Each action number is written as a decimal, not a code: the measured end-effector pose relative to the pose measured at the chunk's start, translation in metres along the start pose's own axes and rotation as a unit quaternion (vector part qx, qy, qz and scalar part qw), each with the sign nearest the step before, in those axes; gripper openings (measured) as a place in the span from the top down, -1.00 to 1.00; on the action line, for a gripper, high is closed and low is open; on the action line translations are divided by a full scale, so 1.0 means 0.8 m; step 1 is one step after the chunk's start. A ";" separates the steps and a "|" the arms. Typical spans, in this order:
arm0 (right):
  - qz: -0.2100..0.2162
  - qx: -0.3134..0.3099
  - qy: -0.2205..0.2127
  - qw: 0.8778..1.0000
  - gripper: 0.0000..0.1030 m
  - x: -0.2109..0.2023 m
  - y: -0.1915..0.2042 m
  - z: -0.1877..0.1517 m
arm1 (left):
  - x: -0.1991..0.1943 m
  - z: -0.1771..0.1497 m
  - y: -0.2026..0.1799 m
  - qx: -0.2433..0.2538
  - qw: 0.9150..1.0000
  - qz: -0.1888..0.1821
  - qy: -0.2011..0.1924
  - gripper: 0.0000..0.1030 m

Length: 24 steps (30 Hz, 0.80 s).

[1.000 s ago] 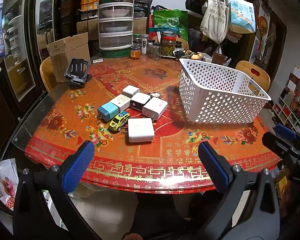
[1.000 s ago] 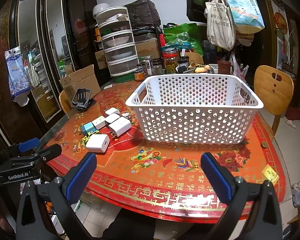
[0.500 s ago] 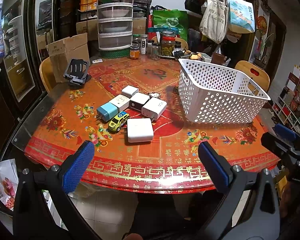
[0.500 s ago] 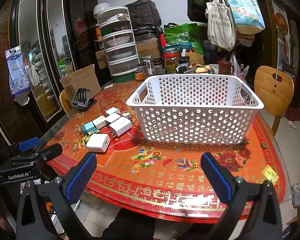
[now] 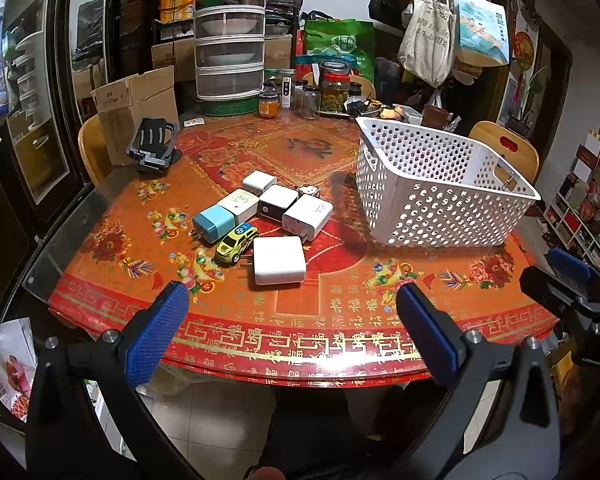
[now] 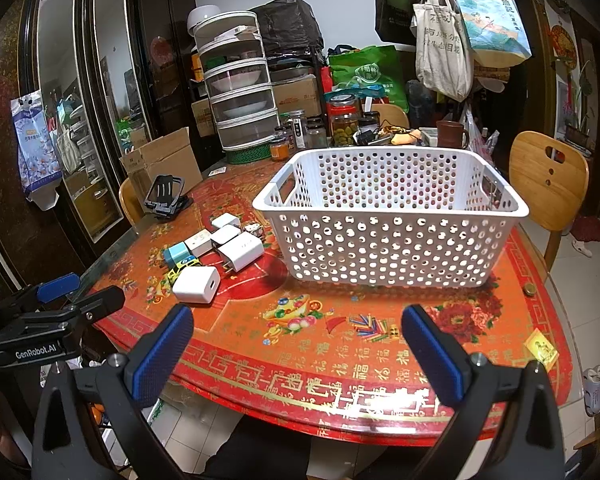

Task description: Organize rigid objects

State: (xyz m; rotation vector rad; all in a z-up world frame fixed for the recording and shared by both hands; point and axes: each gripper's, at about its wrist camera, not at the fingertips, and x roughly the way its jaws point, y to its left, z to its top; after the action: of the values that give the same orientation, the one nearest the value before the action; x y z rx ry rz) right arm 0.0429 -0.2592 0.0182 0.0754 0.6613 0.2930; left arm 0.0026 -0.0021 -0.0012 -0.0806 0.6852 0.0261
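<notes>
A cluster of charger plugs lies on the red patterned table: a large white charger, a white one, a black-and-white one, a blue one, and a yellow toy car. The cluster also shows in the right wrist view, with the large white charger nearest. An empty white perforated basket stands to their right. My left gripper is open and empty above the table's front edge. My right gripper is open and empty in front of the basket.
A black phone stand sits at the table's left. Jars, a stacked food cover and a cardboard box crowd the back edge. Wooden chairs stand around. A small coin-like disc lies right of the basket.
Both grippers have drifted very slightly; the scene is almost unchanged. Nothing was taken hold of or moved.
</notes>
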 end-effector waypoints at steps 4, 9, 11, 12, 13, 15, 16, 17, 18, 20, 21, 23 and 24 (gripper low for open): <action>0.000 0.000 0.000 1.000 -1.00 0.000 0.000 0.000 | 0.000 0.001 -0.002 0.000 1.000 0.000 -0.001 -0.99; 0.000 -0.002 -0.003 1.000 -1.00 -0.001 -0.001 0.001 | -0.001 0.001 -0.001 -0.001 1.000 0.008 -0.014 -0.99; -0.006 -0.003 -0.021 1.000 -1.00 -0.008 -0.007 0.005 | -0.002 0.004 0.000 0.002 0.999 0.020 -0.028 -0.99; -0.010 -0.003 -0.040 0.999 -1.00 -0.016 -0.015 0.008 | -0.002 0.005 0.001 0.004 0.999 0.030 -0.036 -0.99; -0.014 -0.001 -0.055 0.998 -1.00 -0.021 -0.023 0.012 | -0.002 0.007 0.002 0.005 0.998 0.037 -0.043 -0.99; -0.034 0.018 -0.104 0.994 -1.00 -0.039 -0.056 0.023 | 0.000 0.012 0.007 0.004 0.998 0.035 -0.058 -0.99; -0.045 0.022 -0.122 0.991 -1.00 -0.045 -0.071 0.029 | 0.004 0.015 0.010 0.000 0.997 0.033 -0.066 -0.99; -0.061 0.028 -0.140 0.988 -1.00 -0.047 -0.091 0.035 | 0.008 0.019 0.013 -0.002 0.997 0.036 -0.068 -0.99; -0.085 0.030 -0.152 0.984 -1.00 -0.047 -0.114 0.044 | 0.014 0.022 0.017 -0.004 0.997 0.041 -0.072 -0.99; -0.107 0.027 -0.126 0.986 -1.00 -0.034 -0.150 0.063 | 0.025 0.028 0.024 -0.008 0.996 0.047 -0.082 -0.99; -0.112 0.031 -0.096 0.988 -1.00 -0.021 -0.171 0.074 | 0.034 0.030 0.027 -0.009 0.996 0.048 -0.074 -0.99; -0.128 0.050 -0.056 0.989 -1.00 0.003 -0.207 0.089 | 0.056 0.035 0.034 -0.004 0.998 0.052 -0.044 -0.99; -0.126 0.054 -0.036 0.990 -1.00 0.014 -0.219 0.094 | 0.066 0.036 0.038 -0.004 0.998 0.052 -0.028 -0.99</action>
State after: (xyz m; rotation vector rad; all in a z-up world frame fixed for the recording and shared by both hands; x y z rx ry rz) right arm 0.1403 -0.4219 0.0426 0.1050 0.6065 0.0110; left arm 0.0603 0.0301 -0.0142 -0.0518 0.6324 0.1297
